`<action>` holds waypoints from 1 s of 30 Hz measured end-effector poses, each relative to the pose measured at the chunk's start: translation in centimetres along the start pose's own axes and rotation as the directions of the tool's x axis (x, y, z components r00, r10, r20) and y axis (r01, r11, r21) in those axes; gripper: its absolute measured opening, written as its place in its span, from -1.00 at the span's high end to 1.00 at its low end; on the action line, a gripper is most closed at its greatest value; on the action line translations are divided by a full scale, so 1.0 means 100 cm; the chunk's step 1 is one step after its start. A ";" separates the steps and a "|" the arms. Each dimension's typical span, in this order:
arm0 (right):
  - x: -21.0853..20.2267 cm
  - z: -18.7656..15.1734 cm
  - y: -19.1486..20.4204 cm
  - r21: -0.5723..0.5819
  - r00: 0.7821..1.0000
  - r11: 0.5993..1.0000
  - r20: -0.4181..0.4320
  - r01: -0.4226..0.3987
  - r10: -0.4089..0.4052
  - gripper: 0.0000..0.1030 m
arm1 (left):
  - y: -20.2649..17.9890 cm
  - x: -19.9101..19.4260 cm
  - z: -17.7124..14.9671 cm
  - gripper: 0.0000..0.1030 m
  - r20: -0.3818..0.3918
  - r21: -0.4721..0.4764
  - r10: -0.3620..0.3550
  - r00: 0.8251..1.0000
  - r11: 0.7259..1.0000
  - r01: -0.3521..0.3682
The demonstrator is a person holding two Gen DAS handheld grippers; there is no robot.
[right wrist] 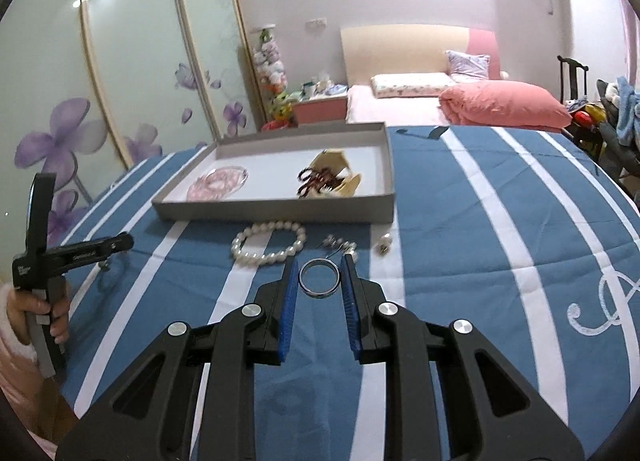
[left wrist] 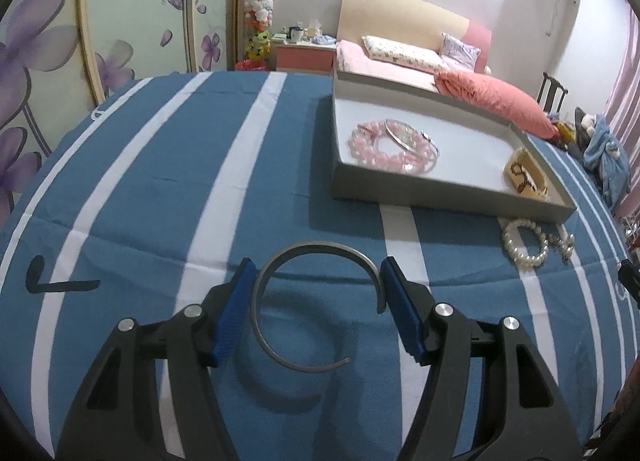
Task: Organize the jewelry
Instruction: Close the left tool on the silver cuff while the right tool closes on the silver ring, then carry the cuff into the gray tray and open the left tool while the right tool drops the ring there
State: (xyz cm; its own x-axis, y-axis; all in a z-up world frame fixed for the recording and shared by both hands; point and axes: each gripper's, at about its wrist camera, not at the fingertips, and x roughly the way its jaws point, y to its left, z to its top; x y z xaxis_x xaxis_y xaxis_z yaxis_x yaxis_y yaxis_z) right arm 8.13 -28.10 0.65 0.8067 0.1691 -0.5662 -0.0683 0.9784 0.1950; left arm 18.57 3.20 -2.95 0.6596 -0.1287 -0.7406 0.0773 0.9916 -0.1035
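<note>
My left gripper (left wrist: 318,271) is shut on an open silver bangle (left wrist: 280,257), held above the blue striped cloth; its shadow falls below. My right gripper (right wrist: 320,263) is shut on a silver ring (right wrist: 320,281), held between its blue pads. A grey tray (left wrist: 440,191) holds a pink bead bracelet (left wrist: 376,157), a silver bangle (left wrist: 412,141) and a cream pouch (left wrist: 526,177). A pearl bracelet (right wrist: 268,247) and small pearl earrings (right wrist: 340,247) lie on the cloth in front of the tray (right wrist: 276,213).
A blue cloth with white stripes (left wrist: 160,181) covers the table. A bed with pink bedding (right wrist: 500,105) lies beyond, wardrobe doors with purple flowers (right wrist: 60,141) on the left. The left gripper's handle and my hand (right wrist: 40,281) show at the right view's left edge.
</note>
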 end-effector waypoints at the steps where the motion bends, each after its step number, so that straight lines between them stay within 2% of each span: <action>1: -0.001 0.001 -0.001 0.005 1.000 1.000 0.007 0.002 -0.002 0.56 | 0.000 -0.002 0.001 -0.22 0.006 -0.003 0.000 1.000 1.000 0.000; 8: -0.008 0.007 -0.008 0.030 0.999 1.000 0.052 0.007 -0.009 0.56 | 0.000 -0.020 0.007 -0.22 0.073 -0.005 0.000 0.997 1.000 0.001; 14: -0.016 0.015 -0.006 0.032 0.993 0.999 0.119 0.002 -0.006 0.56 | -0.014 -0.041 0.011 -0.22 0.173 0.014 -0.009 0.985 1.000 0.006; 20: -0.022 0.028 0.003 0.020 0.978 1.000 0.209 -0.008 0.003 0.56 | -0.034 -0.067 0.014 -0.22 0.323 0.044 -0.001 0.946 0.999 -0.013; 24: -0.021 0.036 0.014 -0.007 0.967 1.000 0.255 -0.014 0.016 0.56 | -0.045 -0.078 0.018 -0.22 0.391 0.061 0.010 0.920 0.997 -0.036; 27: -0.018 0.041 0.023 -0.029 0.959 0.999 0.283 -0.015 0.023 0.56 | -0.053 -0.079 0.020 -0.22 0.416 0.075 0.013 0.909 0.996 -0.049; 30: -0.015 0.046 0.031 -0.054 0.949 0.998 0.313 -0.007 0.024 0.56 | -0.061 -0.076 0.024 -0.22 0.421 0.085 0.007 0.907 0.995 -0.048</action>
State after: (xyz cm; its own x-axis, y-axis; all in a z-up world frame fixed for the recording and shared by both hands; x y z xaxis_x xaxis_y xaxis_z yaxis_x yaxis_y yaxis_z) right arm 9.37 -25.82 5.76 0.9482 0.1465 -0.2819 -0.1057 0.9822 0.1551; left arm 14.84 -1.83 4.91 0.9136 -0.1047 -0.3928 0.1090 0.9940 -0.0114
